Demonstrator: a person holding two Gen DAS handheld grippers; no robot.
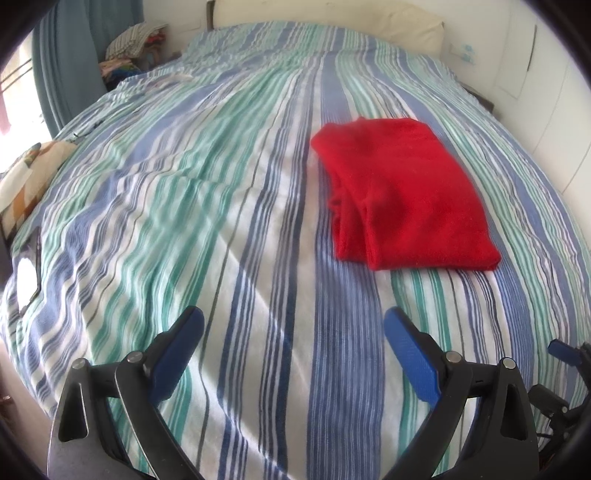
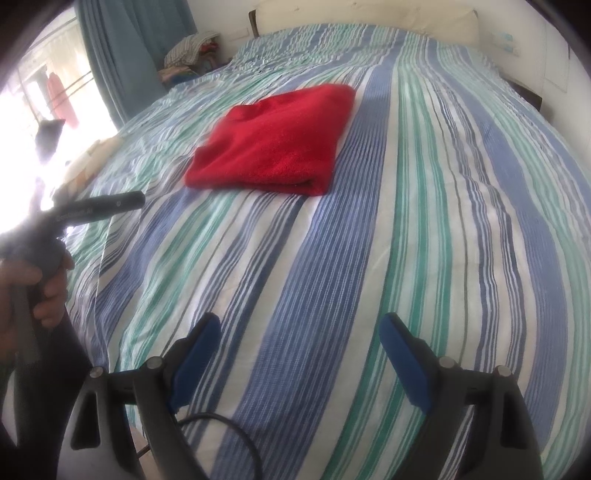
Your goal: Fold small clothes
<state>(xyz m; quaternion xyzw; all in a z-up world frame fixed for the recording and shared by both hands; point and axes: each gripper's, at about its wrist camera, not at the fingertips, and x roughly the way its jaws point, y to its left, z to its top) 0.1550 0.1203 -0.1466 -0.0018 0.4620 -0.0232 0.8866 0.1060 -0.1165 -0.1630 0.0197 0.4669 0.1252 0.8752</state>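
Note:
A red garment (image 1: pixel 402 195) lies folded into a neat rectangle on the striped bedspread (image 1: pixel 221 206), ahead and to the right in the left wrist view. In the right wrist view the same red garment (image 2: pixel 273 142) lies ahead and to the left. My left gripper (image 1: pixel 293 321) hovers open over the near part of the bed, nothing between its blue pads. My right gripper (image 2: pixel 299 328) is open as well and holds nothing. Both stand well short of the garment.
A pile of clothes (image 1: pixel 133 48) sits at the far left corner beside a blue curtain (image 1: pixel 66 62). A pillow (image 1: pixel 410 22) lies at the headboard. A phone (image 1: pixel 27 273) rests near the bed's left edge. A hand (image 2: pixel 33 291) holds the other gripper's handle.

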